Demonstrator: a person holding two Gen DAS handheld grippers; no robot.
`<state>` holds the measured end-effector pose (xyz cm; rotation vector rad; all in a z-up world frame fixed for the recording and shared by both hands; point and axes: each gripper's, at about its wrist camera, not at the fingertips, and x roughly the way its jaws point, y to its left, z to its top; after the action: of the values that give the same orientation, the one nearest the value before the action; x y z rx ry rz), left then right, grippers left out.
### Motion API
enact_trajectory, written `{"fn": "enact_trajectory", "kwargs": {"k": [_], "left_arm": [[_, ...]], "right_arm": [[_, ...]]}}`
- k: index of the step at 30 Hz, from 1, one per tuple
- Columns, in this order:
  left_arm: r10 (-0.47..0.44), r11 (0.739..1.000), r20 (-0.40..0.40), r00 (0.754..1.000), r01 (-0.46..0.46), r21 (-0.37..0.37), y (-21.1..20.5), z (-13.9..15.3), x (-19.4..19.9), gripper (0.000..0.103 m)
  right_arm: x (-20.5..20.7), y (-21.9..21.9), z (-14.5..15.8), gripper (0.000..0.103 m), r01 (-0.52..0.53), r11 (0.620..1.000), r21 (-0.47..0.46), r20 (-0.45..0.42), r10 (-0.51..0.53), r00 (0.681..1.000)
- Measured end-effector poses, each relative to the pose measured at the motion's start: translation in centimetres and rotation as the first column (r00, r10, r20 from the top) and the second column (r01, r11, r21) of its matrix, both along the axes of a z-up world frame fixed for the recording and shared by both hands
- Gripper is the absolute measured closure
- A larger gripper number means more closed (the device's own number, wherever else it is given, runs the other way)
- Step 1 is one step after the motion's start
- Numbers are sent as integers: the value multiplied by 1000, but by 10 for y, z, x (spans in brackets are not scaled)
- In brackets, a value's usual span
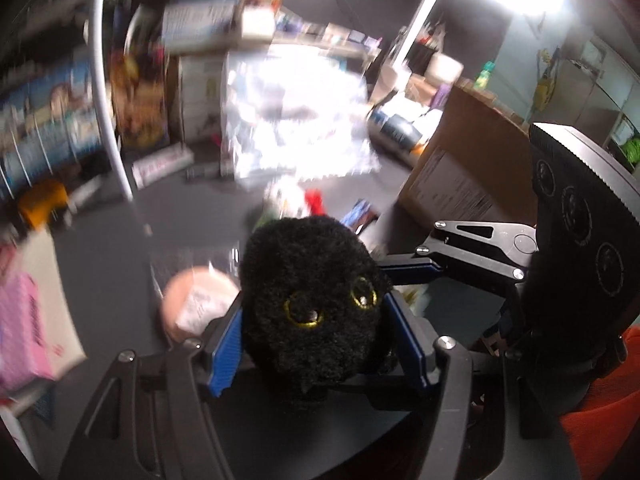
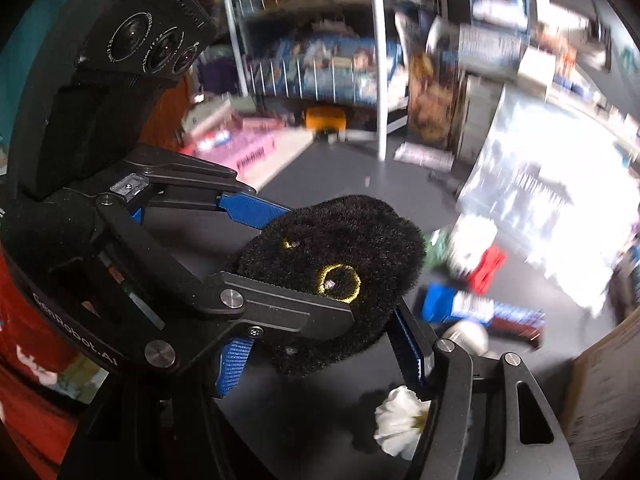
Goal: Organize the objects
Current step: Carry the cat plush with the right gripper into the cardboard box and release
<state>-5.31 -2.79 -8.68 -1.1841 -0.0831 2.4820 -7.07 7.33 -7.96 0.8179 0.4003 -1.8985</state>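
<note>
Both pairs of tongs met on the same black plush toy (image 1: 312, 300), held up above the dark bench (image 1: 120, 272). The left tongs (image 1: 316, 340) had their blue pads (image 1: 228, 356) pressed against the toy's two sides, clamped on it. The right tongs (image 1: 404, 270) came in from the side; one blue finger (image 2: 408, 344) lay against the toy's far flank, and the other was hidden behind the left tongs (image 2: 264, 276) in the right wrist view, so I could not tell for certain whether they gripped it. The two tools crossed closely, the left one's arm lying across the front of the toy (image 2: 336, 276). Below and just past the toy, a round pinkish item in clear wrapping (image 1: 196, 300) sat on the bench, and a white flower (image 2: 400, 420) lay under the right tongs (image 2: 320, 336). Farther out were a red item (image 2: 486, 270), a blue packet (image 2: 472, 306) and a cardboard box (image 1: 460, 168). Pink boxes (image 2: 248, 148) and an orange container (image 2: 324, 118) sat by a white pole (image 2: 380, 80), though that background was blurred. The toy itself was round and fuzzy, black all over, with two dark eyes ringed in yellow stitching (image 1: 306, 310).
</note>
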Motion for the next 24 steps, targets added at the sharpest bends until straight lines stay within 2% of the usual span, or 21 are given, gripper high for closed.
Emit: {"fn": "enact_trajectory", "kwargs": {"k": [7,13,18,24], "left_arm": [[-75,995,-153,985,64,-72,37,94,2,40],[-186,981,-183,966,171,-91,93,143,-26,40],[-273,962,-133,953,269,-53,145,152,-63,40],[-341,940,-29,940,341,-2,195,130,-104,40]], "right_arm": [[6,42,87,44,73,992,-102,-111,-84,990],[-10,100,130,44,177,976,-129,-160,-196,967],[-32,155,135,44,279,951,-136,-124,-295,947],[-66,201,115,44,362,929,-83,-38,-366,930]]}}
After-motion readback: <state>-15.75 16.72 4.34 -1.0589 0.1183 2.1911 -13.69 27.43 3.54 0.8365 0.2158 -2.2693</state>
